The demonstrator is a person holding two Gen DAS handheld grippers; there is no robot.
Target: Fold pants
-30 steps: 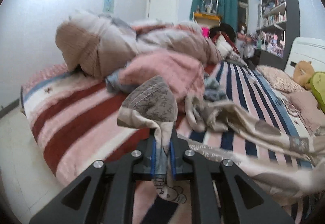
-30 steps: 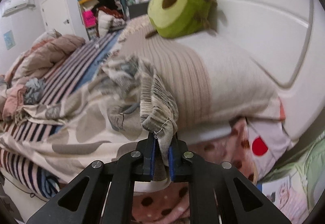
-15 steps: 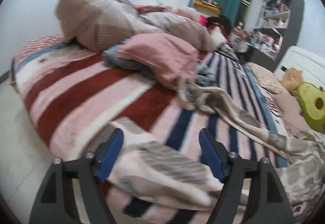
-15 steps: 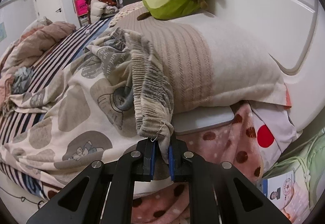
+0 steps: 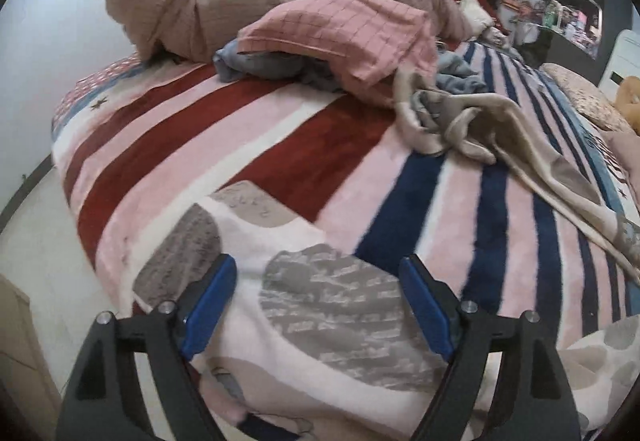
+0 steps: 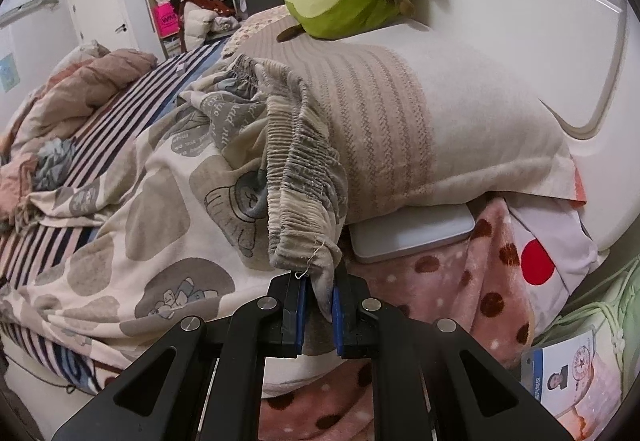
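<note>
The patterned pyjama pants [image 6: 168,201] lie stretched along the striped blanket [image 5: 304,145], one end under each set of tongs. The left gripper [image 5: 316,305] hangs over the leg end with its jaws opening wide; the blue pads [image 5: 208,305] flank the cloth and press on nothing, so that end lies loose. The right gripper [image 6: 318,311] is clamped on the gathered elastic waistband [image 6: 304,177], which rises ahead of its jaws toward the knit pillow [image 6: 420,129]. The main risk, as I judge it, is uneven tension: any pull from the right could drag the freed leg end crooked. The pants ahead of the right tongs are also bunched, so a fold made now would trap wrinkles. The other leg [image 5: 540,161], beyond the left tongs, lies twisted by the pink checked bedding [image 5: 340,29] and may snag there.
</note>
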